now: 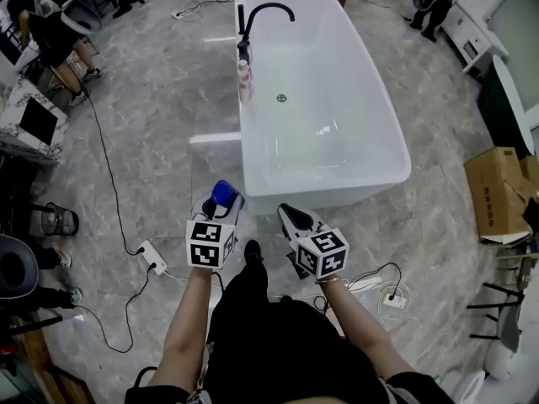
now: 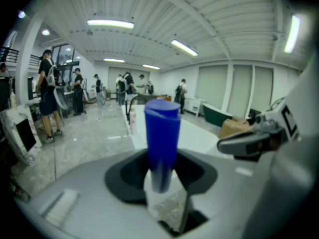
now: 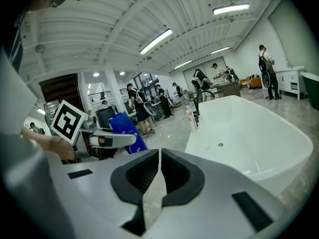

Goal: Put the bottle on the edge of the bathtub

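The left gripper (image 1: 217, 209) has the blue bottle (image 1: 223, 193) squeezed between its two jaws, which stand partly apart with the bottle upright in the gap. The right gripper (image 1: 293, 217), just beside it on the right, has its jaws pressed together and holds nothing. So the picking up is done, but the putting down is not. The white bathtub (image 1: 324, 194) is near, ahead of both grippers, and the bottle is not on it yet. What is left, I think, is to carry it forward and stand it on the tub's edge. Far ahead on the rim are a black tap (image 1: 261, 13) and a small pink bottle (image 1: 244, 76) (best not to bump those). A white power strip (image 1: 152, 257) lies on the floor to the left of the left gripper, and I think the way to the near rim is free.
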